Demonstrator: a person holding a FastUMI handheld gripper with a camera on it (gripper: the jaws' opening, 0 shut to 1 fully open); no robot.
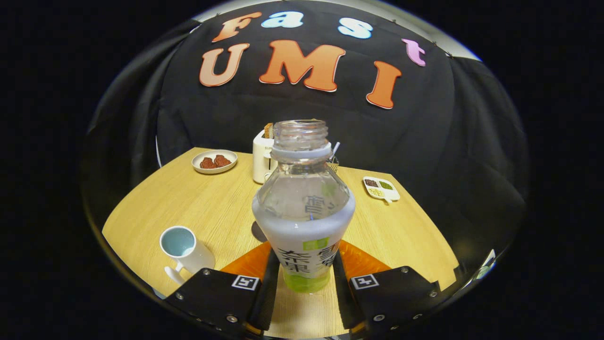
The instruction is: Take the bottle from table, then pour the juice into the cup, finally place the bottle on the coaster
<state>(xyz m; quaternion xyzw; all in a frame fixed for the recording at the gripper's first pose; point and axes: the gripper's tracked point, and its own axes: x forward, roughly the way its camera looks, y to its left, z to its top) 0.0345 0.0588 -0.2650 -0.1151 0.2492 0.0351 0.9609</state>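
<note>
- The tongs [304, 283] were clamped on the uncapped bottle [304, 208], held upright above the counter [207, 203].
- Pouring seemingly remained; the cup [181, 248] stood near, beside one finger.
- No coaster could be identified.

The bottle [303, 208] held between the gripper [304, 278] fingers, both pressing its lower body, is clear glossy plastic with a smooth printed label. The table [198, 203] is pale matt wood with fine grain. The cup [184, 248] and plate [214, 161] look like glazed ceramic. The toaster [263, 163] seems smooth plastic, though it is partly hidden. The wall [424, 141] is matt cloth.
</note>
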